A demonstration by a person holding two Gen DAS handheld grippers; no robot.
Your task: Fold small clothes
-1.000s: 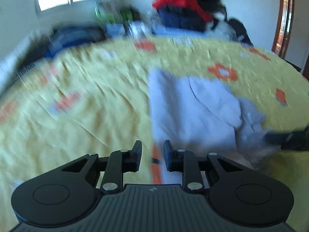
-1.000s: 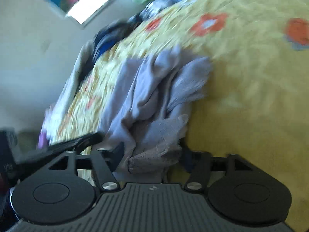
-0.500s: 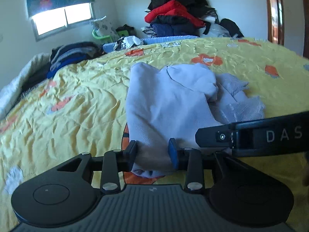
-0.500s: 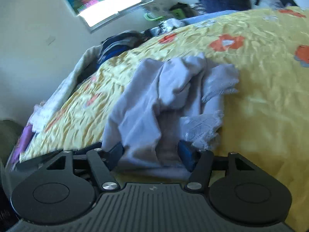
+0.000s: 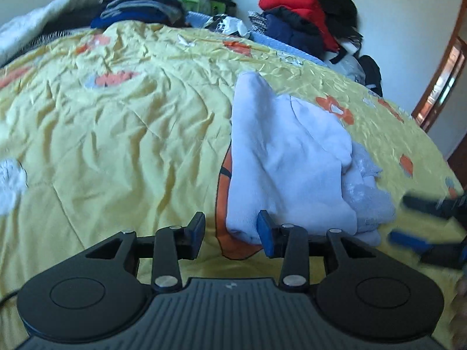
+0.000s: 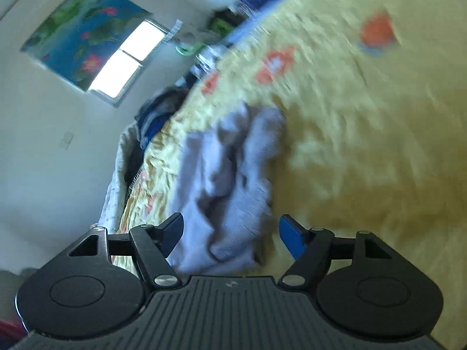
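A pale lavender garment (image 5: 286, 160) lies crumpled on the yellow flowered bedspread (image 5: 116, 145). My left gripper (image 5: 232, 230) hovers at its near corner with the jaws opening. The corner sits between them beside the right finger, and the left finger is clear of the cloth. My right gripper (image 5: 414, 221) shows blurred at the right edge of the left wrist view. In the right wrist view the right gripper (image 6: 232, 230) straddles the garment's (image 6: 227, 175) near end. Its jaws are opening, with a gap on the blue-padded side.
A heap of red, navy and black clothes (image 5: 297, 20) stands at the bed's far side, with dark folded clothes (image 5: 140, 11) to its left. A wooden door frame (image 5: 440, 81) is at the right. A window (image 6: 128, 58) under a flowered blind lights the room.
The left jaws have spread wider around the garment's corner and the left view has rolled. The right gripper has drawn off to the right edge of that view and rolled too.
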